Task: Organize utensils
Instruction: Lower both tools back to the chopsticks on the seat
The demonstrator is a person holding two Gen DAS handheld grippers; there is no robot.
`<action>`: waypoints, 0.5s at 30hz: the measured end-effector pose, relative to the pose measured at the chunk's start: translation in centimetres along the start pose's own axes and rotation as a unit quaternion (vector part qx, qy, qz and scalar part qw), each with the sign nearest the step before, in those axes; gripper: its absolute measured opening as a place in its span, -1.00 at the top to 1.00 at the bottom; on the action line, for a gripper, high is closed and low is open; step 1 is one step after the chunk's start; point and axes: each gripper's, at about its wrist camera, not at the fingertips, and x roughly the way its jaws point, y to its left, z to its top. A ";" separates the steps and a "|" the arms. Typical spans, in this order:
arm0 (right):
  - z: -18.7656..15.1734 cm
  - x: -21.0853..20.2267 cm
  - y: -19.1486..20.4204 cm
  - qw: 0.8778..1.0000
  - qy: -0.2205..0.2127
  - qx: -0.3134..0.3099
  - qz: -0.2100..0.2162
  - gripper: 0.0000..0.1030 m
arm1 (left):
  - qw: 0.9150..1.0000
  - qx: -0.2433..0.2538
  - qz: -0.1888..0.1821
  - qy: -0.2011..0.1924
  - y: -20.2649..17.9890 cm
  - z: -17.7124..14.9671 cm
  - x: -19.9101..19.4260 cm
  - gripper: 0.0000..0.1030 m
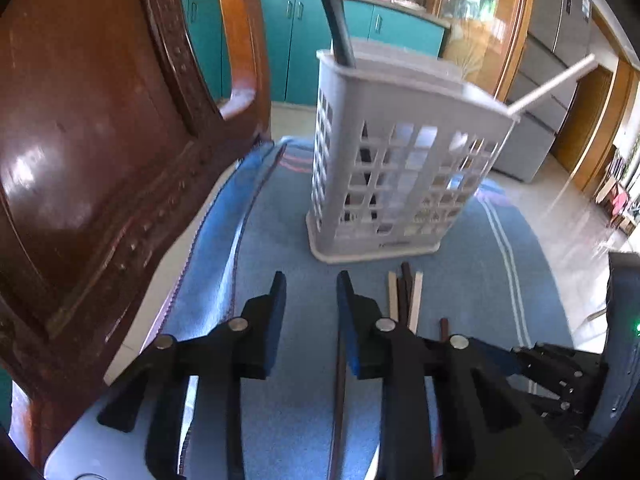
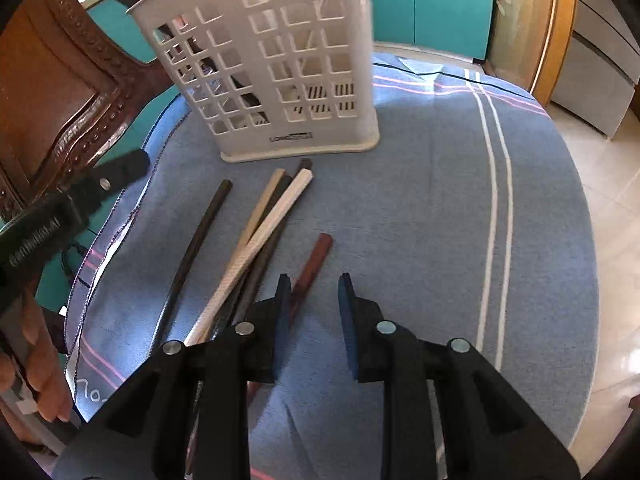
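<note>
Right wrist view: loose chopsticks (image 2: 256, 240) lie on the blue cloth (image 2: 420, 220) just in front of the white slotted holder (image 2: 280, 60), fanned out, tips toward its base. Mix of colours: a black one (image 2: 200, 240) apart on the left, a cream one (image 2: 256, 248) crossing dark ones in the middle, a reddish-brown one (image 2: 312, 268) on the right. Right gripper (image 2: 312, 292) hovers over the near ends, jaws apart, nothing between them; the reddish stick passes just beside its left finger. Left gripper (image 1: 310, 292) also has its jaws apart and empty, low over the cloth; a dark stick (image 1: 340, 400) runs under its right finger, more stick ends (image 1: 404, 292) just beside.

Step in hand looks like picking the next stick. Best bet for the right gripper: take the reddish one, since it lies clear of the pile; close on it near mid-length so it doesn't swing, lift, tip upright, then drop it through the holder's top. The crossed bundle would likely drag neighbours along.

Holder stands upright on the cloth, already partly filled: a dark utensil handle (image 1: 332, 12) sticks up from the left compartment, a white stick (image 1: 552, 84) leans out of the right corner. More contents show dimly through the slots; count unclear. Wooden chair (image 1: 100, 140) close on the left, touching the cloth edge. Most sticks remain to sort.
</note>
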 end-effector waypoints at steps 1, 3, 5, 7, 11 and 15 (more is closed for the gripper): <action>-0.1 0.2 0.4 1.000 -0.001 -0.003 -0.005 0.52 | 1.000 0.002 0.003 0.008 0.0 -0.2 0.3 0.37; 0.1 0.4 1.1 1.000 -0.006 -0.013 -0.015 0.52 | 1.000 0.002 0.006 0.019 0.3 -0.7 0.7 0.34; 0.2 0.6 1.6 1.000 -0.011 -0.020 -0.020 0.72 | 0.999 0.001 0.005 0.034 0.5 -1.0 1.2 0.33; -0.4 0.6 0.9 1.000 -0.013 -0.015 -0.017 0.76 | 0.999 0.001 0.004 0.042 0.5 -1.2 1.4 0.32; 0.0 0.2 -0.7 0.999 -0.019 0.016 -0.025 0.85 | 0.999 0.009 0.005 0.051 0.3 -1.7 1.7 0.25; 0.7 0.0 -3.2 0.996 -0.032 0.057 -0.053 0.86 | 0.998 0.021 0.006 0.060 -0.2 -2.0 2.1 0.20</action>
